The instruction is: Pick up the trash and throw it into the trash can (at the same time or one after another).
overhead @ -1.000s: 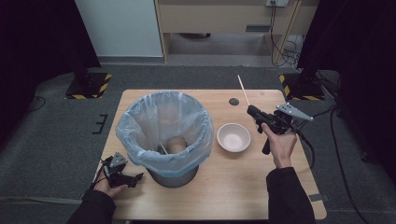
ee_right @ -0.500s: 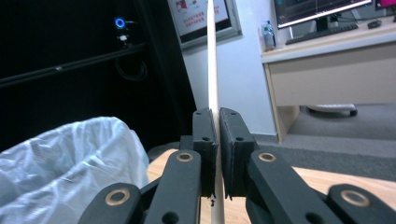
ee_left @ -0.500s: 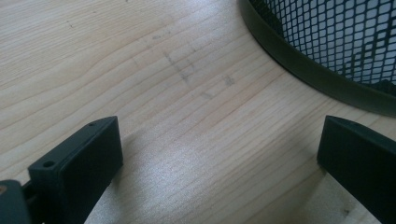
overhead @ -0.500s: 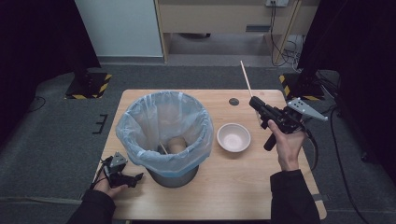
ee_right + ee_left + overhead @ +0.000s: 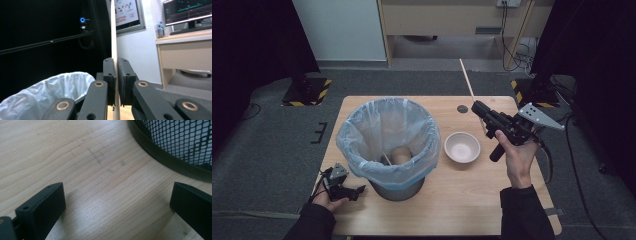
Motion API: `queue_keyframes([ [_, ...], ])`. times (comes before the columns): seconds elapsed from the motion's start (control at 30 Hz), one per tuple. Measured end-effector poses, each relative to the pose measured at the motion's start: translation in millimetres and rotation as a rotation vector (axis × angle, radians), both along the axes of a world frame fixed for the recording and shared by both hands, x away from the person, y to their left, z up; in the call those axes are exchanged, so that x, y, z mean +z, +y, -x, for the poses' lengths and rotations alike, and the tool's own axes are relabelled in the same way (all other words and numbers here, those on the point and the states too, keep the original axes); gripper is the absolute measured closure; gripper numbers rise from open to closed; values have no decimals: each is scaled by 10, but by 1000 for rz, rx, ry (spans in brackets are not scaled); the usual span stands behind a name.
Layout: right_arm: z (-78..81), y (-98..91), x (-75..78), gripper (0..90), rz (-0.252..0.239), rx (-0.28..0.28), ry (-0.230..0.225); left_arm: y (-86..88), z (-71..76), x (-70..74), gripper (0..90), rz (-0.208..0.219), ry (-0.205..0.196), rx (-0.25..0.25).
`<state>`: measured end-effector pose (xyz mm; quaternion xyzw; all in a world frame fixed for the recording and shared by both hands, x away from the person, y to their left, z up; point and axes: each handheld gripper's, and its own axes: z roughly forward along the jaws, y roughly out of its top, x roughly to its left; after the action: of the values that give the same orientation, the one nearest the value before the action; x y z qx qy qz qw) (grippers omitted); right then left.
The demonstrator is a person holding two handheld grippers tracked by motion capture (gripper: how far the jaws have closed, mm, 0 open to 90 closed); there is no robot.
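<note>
Pale wooden stick [image 5: 468, 82] clamped between the closed jaws of the right gripper [image 5: 477, 107], raised above the far right part of the wooden table [image 5: 472, 200] and slanting up and away beyond the far edge; seen upright between the pressed pads [image 5: 110, 75] in the right gripper view. White bowl [image 5: 462, 147] on the table just beside that gripper, next to the mesh bin [image 5: 388, 145] lined with a translucent bag, with a second stick and a brown lump inside. Left gripper [image 5: 354, 191] resting on the table at the near left just beside the bin base [image 5: 162, 152], jaws spread wide with bare wood between them
</note>
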<state>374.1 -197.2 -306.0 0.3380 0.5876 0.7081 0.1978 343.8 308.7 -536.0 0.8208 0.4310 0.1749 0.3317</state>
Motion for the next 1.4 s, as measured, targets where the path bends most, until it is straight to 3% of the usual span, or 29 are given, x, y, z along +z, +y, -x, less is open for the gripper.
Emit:
queue_keyframes([
  [0.27,70,164,103,860,-8,60,-19,0,0,0,0,0,0,0],
  [0.73,64,716,303,860,11,158,-47,0,0,0,0,0,0,0],
  [1.03,10,1004,323,860,19,201,-41,0,0,0,0,0,0,0],
  [1.4,-26,1292,303,860,74,227,-28,0,0,0,0,0,0,0],
])
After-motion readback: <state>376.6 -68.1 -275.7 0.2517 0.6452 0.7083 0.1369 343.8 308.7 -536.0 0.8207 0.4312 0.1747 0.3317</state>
